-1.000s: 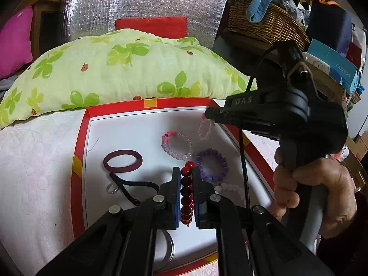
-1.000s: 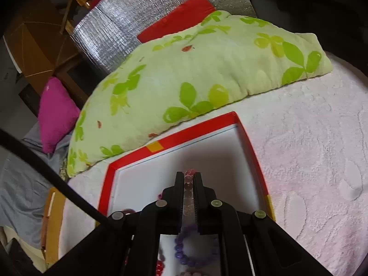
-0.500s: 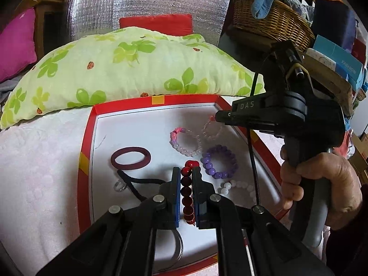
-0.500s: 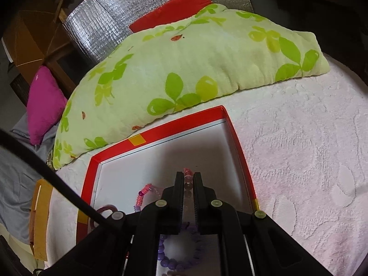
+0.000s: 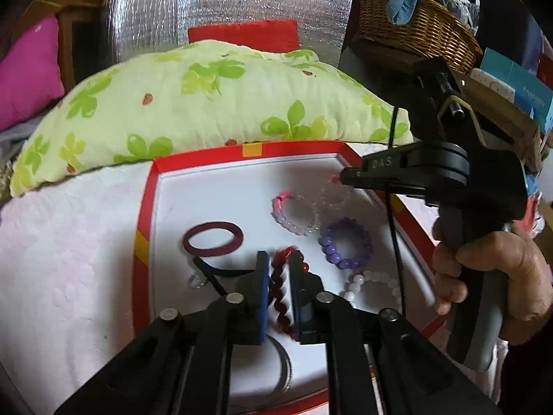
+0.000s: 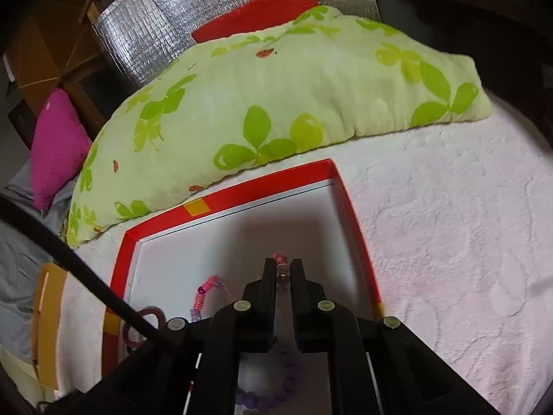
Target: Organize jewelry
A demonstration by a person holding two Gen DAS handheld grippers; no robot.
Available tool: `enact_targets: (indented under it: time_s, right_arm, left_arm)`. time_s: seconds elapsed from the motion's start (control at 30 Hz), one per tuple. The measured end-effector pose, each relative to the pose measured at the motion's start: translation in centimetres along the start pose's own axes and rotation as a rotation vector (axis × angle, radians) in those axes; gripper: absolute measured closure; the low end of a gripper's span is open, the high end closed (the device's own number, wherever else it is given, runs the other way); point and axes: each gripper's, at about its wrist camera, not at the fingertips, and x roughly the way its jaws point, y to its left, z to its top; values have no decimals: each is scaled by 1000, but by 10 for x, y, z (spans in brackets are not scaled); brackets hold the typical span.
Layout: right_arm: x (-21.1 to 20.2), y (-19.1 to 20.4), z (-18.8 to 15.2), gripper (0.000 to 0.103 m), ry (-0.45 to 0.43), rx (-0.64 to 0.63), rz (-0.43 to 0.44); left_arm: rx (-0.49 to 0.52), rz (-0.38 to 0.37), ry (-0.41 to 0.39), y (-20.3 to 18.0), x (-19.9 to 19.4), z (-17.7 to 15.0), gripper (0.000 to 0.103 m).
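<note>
A red-rimmed white tray [image 5: 145, 214] holds the jewelry. My left gripper [image 5: 279, 259] is shut on a dark red bead bracelet [image 5: 281, 287] over the tray's near middle. My right gripper [image 6: 283, 266] is shut on a clear pale bead bracelet [image 6: 280, 259] with a pink bead, at the tray's far right; it shows in the left wrist view [image 5: 333, 195]. In the tray lie a pink and clear bracelet [image 5: 293, 212], a purple bead bracelet [image 5: 345, 242], a white bead bracelet [image 5: 373, 283], a maroon band [image 5: 212, 238] and a black cord [image 5: 221, 273].
The tray [image 6: 359, 235] sits on a pale pink bedspread [image 6: 449, 242]. A green leaf-print pillow [image 5: 207, 103] lies just behind it. A wicker basket [image 5: 414, 27] and boxes stand at the back right. A magenta cushion [image 5: 27, 69] is at the far left.
Both grippers have drawn back a little with their bracelets still held. The tray and pillow now sit lower in both views.
</note>
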Motion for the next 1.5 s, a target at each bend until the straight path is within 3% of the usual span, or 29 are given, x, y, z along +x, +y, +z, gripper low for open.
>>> enact_targets:
  time_s: [0.07,0.1,0.17,0.5,0.63,0.8,1.07,1.5]
  right_arm:
    - [-9,-2,-3,83,0,-10,-13]
    - [-14,-4,-6,73,6,-11,-8]
    - [-32,-7,-16,63,6,-21,18]
    - [-168,18,-121,61,-3,-261,49]
    - [-218,35,-159,51,-66,-272,52]
    - [-264,57,-195,51,-128,-242,23]
    - [-310,69,-218,50,-176,-220,-9]
    - [-335,67,-222,46,-226,-194,-13]
  left_arm:
    - [-1,20,-1,0,-6,1,40]
    - [-5,40,-21,1,-13,-1,37]
    - [9,67,-51,0,-29,-5,37]
    - [-36,263,-89,1,-145,-30,32]
    - [-16,332,-133,-4,-193,-42,32]
    - [-4,385,-159,-13,-241,-59,31]
    - [24,387,-182,-31,-291,-79,31]
    - [62,391,-209,-50,-313,-85,30]
